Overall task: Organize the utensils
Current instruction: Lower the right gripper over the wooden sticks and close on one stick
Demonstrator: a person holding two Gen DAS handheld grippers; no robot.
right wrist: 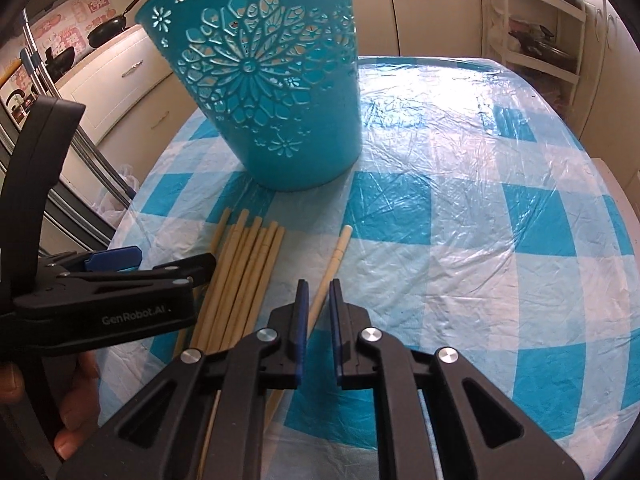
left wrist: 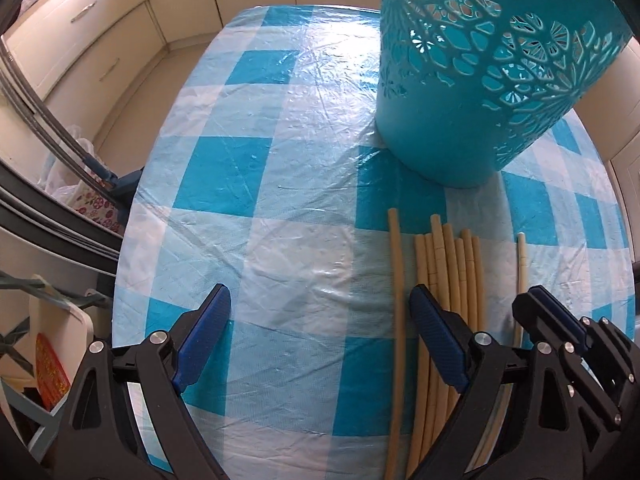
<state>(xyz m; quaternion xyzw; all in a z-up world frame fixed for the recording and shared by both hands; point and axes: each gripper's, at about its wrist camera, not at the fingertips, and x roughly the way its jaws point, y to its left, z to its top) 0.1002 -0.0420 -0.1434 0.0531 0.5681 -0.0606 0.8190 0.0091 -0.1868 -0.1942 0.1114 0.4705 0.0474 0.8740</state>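
Tall teal plastic holder [right wrist: 276, 92] with cut-out flower pattern stands on the blue-checked plastic tablecloth [right wrist: 460, 216]. Bundle of pale bamboo chopsticks [right wrist: 244, 276] lies just before it. Right gripper [right wrist: 318, 300] pinches a single stray chopstick [right wrist: 335, 258] beside the bundle. Left gripper [left wrist: 320, 312] hangs spread wide, holding nothing.

"GenRobot.AI" printed white on black body of left tongs [right wrist: 132, 266].
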